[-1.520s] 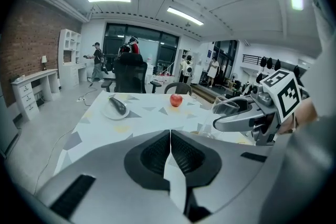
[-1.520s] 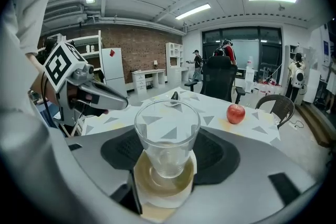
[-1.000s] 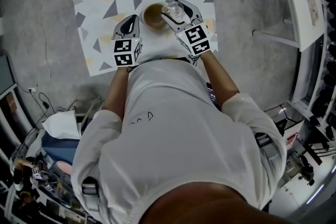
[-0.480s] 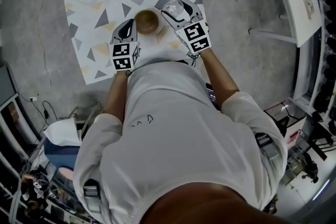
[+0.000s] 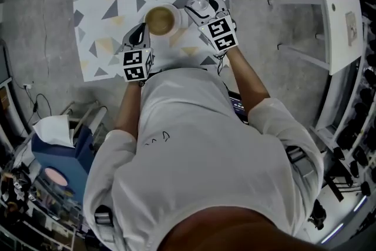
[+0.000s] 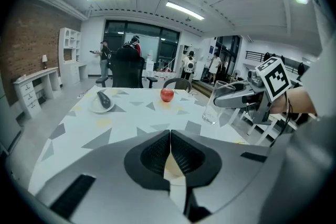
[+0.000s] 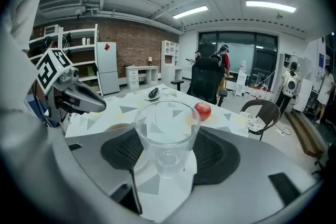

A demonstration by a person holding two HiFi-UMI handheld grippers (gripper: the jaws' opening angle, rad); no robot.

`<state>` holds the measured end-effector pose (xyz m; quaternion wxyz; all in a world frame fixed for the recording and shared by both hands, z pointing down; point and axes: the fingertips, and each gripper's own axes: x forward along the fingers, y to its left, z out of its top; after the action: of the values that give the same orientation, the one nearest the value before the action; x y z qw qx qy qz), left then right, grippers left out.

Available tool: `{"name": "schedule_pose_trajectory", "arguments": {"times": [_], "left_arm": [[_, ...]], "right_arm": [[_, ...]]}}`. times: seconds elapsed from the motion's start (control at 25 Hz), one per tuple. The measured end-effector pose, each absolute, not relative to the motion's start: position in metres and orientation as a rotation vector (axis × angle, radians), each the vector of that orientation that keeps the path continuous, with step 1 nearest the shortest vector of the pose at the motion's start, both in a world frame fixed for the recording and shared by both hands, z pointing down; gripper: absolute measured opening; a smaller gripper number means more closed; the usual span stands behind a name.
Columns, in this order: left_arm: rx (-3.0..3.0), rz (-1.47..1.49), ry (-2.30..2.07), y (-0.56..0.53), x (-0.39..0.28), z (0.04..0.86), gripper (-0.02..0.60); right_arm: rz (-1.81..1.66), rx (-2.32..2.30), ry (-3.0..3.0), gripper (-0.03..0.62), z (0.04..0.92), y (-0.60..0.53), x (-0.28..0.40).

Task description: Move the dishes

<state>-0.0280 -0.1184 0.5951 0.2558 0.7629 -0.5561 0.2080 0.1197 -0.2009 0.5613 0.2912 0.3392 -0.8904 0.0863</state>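
Observation:
A white bowl (image 5: 160, 19) with a brown inside sits on the triangle-patterned table (image 5: 117, 38). My left gripper (image 5: 141, 30) is at its near-left rim; in the left gripper view the jaws (image 6: 170, 147) are shut with a cream sliver of rim pinched between them. The rest of the bowl is hidden there. My right gripper (image 5: 198, 6) is shut on a clear empty glass (image 7: 167, 128), held upright just right of the bowl. The glass (image 6: 216, 105) also shows from the left gripper view.
A red apple (image 6: 167, 95) and a small white plate (image 6: 101, 105) with a dark object lie at the far end of the table. A white side table (image 5: 343, 20) stands to the right. A blue tissue box (image 5: 56, 144) sits behind on the left. Office chairs stand beyond.
The right gripper has carried the glass slightly right, away from the bowl. The left gripper stays at the bowl's rim. The head camera has shifted.

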Motion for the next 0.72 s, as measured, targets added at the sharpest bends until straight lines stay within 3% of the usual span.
{"name": "schedule_pose_trajectory", "arguments": {"times": [0.72], "left_arm": [[1.935, 0.614, -1.584, -0.094, -0.035, 0.613, 0.021]], "right_arm": [[0.301, 0.853, -2.33, 0.275, 0.623, -0.229, 0.137]]}}
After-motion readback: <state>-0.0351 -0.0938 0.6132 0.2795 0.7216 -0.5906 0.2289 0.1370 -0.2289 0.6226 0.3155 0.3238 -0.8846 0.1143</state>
